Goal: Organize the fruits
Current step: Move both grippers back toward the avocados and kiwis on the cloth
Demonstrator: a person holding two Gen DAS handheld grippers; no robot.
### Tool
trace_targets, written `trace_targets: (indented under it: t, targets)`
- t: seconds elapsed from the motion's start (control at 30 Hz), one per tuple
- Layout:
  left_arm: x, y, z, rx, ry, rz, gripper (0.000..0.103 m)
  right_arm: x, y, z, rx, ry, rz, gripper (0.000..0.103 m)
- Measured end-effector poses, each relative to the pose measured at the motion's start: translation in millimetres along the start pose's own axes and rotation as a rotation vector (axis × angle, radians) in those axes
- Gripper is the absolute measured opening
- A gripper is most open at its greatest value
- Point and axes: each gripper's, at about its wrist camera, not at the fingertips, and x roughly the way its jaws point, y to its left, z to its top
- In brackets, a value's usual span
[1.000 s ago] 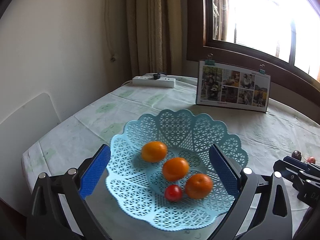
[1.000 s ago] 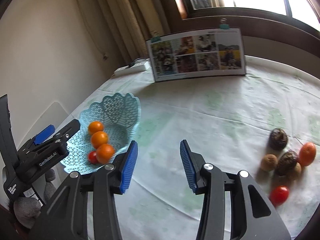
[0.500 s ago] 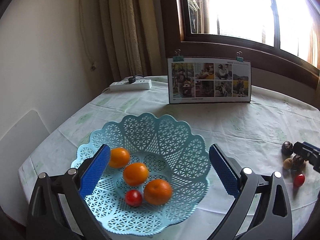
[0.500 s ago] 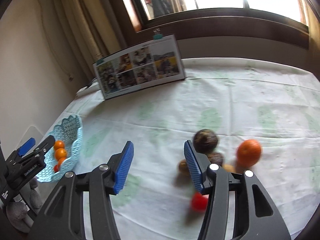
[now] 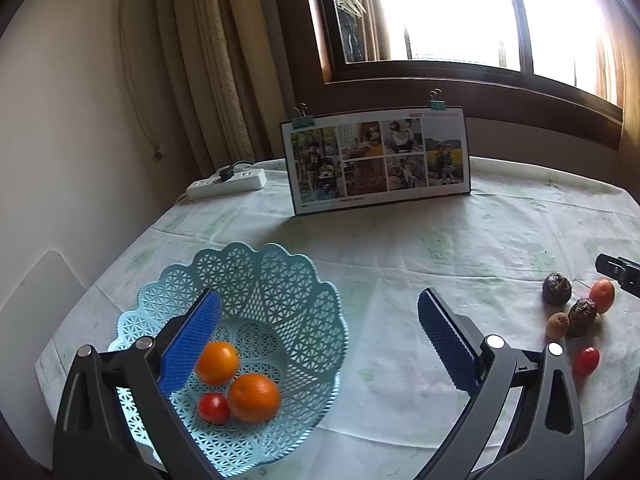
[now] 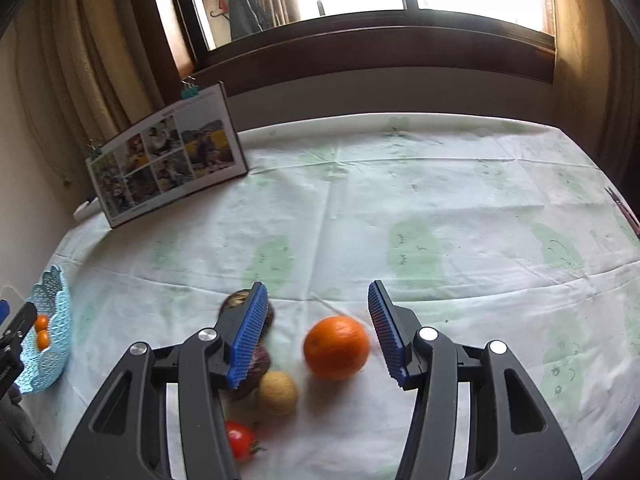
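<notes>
Two grippers spread wide | right gripper straddling orange | left gripper above basket, empty

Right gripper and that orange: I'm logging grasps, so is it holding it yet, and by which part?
No. The right gripper is open, its blue pads either side of the orange without touching it. The left gripper is open and empty too.

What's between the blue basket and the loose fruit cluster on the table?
Only bare tablecloth. The left wrist view shows the basket at left, the fruit cluster at right, and nothing resting on the stretch between; the left gripper hovers nearer the camera.
</notes>
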Motion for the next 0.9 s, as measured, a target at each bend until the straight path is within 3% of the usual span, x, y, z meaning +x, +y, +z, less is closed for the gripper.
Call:
trace_targets:
  t: [0.27, 0.53, 0.7, 0.9]
  targets:
    - [2, -15, 3, 0.028, 0.002, -0.014, 0.1, 25, -13, -3, 0.017, 0.071, -0.024, 0.053]
    - [6, -26, 4, 0.047, 0.006, -0.03, 0.1, 35, -14, -7, 0.007, 0.123, 0.012, 0.052]
    - [7, -37, 6, 0.066, 0.003, -0.055, 0.1, 30, -10, -9, -0.018, 0.135, 0.066, 0.038]
    - [8, -58, 10, 0.098, 0.001, -0.095, 0.1, 18, -10, -11, -0.029, 0.126, 0.094, 0.034]
